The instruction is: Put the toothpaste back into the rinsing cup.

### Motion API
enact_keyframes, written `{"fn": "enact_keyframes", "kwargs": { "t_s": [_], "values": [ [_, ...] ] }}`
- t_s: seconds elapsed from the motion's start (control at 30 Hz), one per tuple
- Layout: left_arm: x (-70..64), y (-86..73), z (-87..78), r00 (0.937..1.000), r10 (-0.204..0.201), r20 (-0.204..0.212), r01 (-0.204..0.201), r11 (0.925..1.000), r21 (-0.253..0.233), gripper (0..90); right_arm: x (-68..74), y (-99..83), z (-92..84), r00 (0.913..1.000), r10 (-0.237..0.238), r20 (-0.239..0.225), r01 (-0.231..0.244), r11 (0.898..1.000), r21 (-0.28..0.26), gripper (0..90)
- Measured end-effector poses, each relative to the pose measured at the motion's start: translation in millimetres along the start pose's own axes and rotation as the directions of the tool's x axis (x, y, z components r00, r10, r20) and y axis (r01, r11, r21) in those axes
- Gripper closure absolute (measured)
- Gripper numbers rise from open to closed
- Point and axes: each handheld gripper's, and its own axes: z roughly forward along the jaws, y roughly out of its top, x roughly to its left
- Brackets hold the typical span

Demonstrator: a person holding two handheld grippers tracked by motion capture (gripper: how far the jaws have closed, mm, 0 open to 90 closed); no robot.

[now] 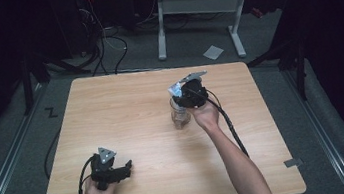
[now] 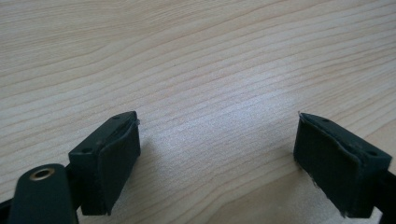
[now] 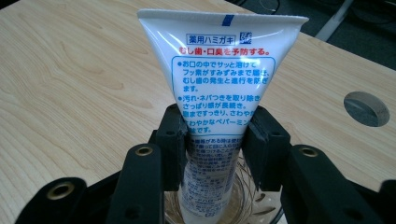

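High view looks down on the table (image 1: 136, 111); both gripper views sit close above it.

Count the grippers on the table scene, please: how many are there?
2. The left gripper rests low near the table's front edge, jaws apart. The right gripper holds a toothpaste tube standing in a glass.

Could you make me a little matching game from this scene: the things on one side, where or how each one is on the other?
Things:
1. toothpaste tube
2. clear glass
3. left gripper
4. round hole

Place or state:
A. jaws wide apart over bare wood
B. cut into the table top, off to one side
C. standing mid-table beneath the right gripper
D. upright between two black jaws, lower end in the glass

Pairs: 1-D, 2-C, 3-A, 4-B
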Motion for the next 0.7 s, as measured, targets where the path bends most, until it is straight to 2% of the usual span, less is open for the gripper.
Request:
{"fn": "enact_keyframes", "kwargs": {
  "t_s": [0.17,0.53,0.7],
  "values": [
    [0.0,0.0,0.0,1.0000,0.000,0.000,0.000,1.0000,0.000,14.9,0.4,-2.1,0.1,0.9999,-0.011,0.000,0.011,1.000,0.007,61.5],
    [0.0,0.1,0.1,1.0000,-0.001,-0.001,0.001,1.0000,0.000,14.9,-4.1,-13.0,-1.3,0.9999,0.016,-0.004,-0.016,1.000,0.002,60.6],
    [0.0,0.1,0.1,1.0000,-0.001,-0.001,0.001,1.0000,0.000,14.9,-3.8,-14.3,-4.4,1.0000,0.000,-0.003,0.000,1.000,0.002,60.1]
  ]
}}
